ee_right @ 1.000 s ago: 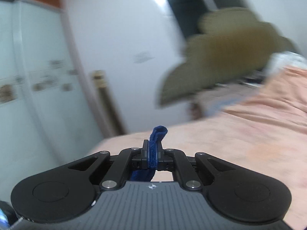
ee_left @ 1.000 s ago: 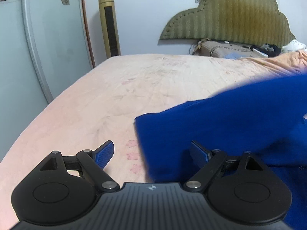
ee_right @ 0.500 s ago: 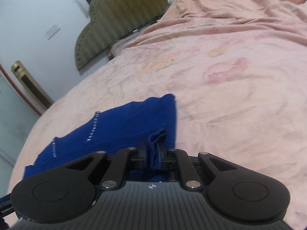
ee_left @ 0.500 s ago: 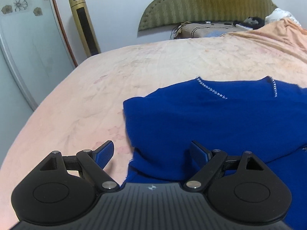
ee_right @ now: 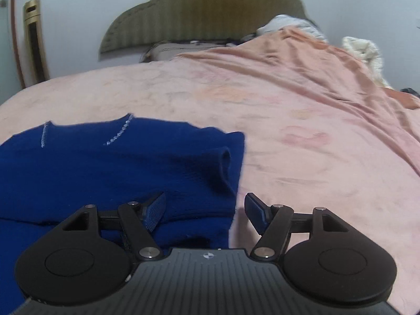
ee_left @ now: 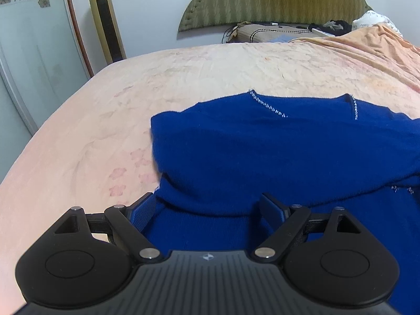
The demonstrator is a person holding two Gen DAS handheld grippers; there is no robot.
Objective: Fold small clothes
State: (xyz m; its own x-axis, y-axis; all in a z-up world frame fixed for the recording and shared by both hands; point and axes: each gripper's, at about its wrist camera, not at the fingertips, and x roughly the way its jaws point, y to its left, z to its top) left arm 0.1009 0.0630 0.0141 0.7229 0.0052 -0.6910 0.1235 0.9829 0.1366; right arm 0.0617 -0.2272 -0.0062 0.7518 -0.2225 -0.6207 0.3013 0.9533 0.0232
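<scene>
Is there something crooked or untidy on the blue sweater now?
Yes. On the blue sweater, the folded-in sleeve end stands up as a small open loop near the right edge instead of lying flat. Otherwise it lies fairly smooth on the pink bedspread.

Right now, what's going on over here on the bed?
A person with a two-finger tool in each hand is folding a blue sweater on a bed covered by a pink blanket. The right tool has just been opening; cloth lies between its fingers, but the pads no longer press it. The left tool is open over the sweater's near-left edge. One fold lies across the garment.
</scene>
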